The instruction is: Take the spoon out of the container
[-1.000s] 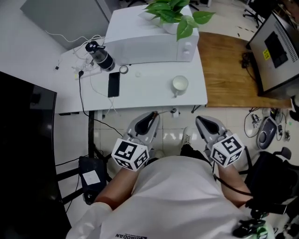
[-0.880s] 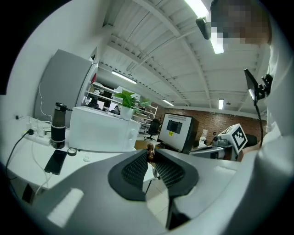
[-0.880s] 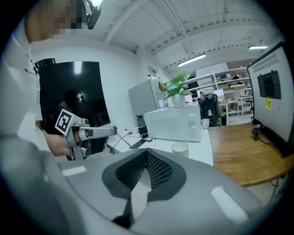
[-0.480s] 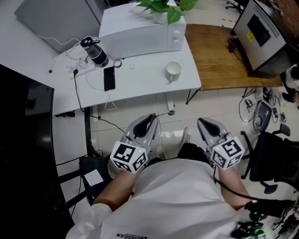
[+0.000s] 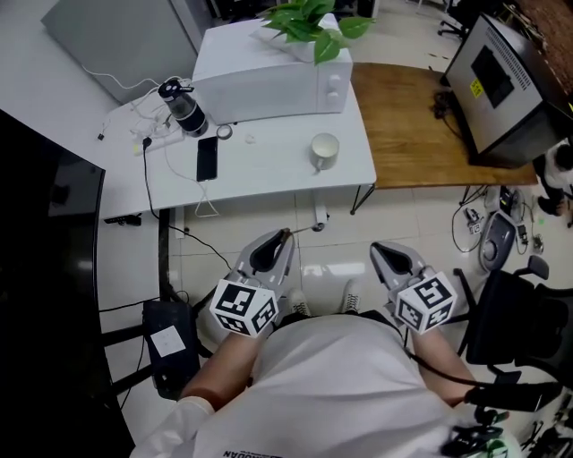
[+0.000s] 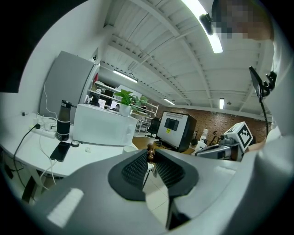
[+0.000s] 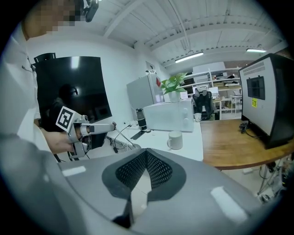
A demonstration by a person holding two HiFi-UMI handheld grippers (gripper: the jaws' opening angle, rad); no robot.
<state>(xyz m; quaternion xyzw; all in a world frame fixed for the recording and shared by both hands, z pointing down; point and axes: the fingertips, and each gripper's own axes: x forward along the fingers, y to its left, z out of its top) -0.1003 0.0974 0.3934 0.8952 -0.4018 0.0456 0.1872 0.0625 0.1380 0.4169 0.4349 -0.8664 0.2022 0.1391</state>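
My left gripper is held low in front of the person's body, well short of the white table, and is shut on a thin metal spoon. Its brown beaded end shows pinched between the pads. From the right gripper view the spoon sticks out of the left gripper toward the table. The white mug stands on the table near the right edge, far from both grippers. My right gripper is shut with nothing between its pads.
A white microwave with a plant on top stands at the table's back. A dark bottle, a phone and cables lie to the left. A wooden desk with a monitor is on the right, a black chair lower right.
The table and mug now sit farther up and left in the head view, so the person has drawn back from it. Both grippers stay close to the body, and the left keeps its hold on the spoon.
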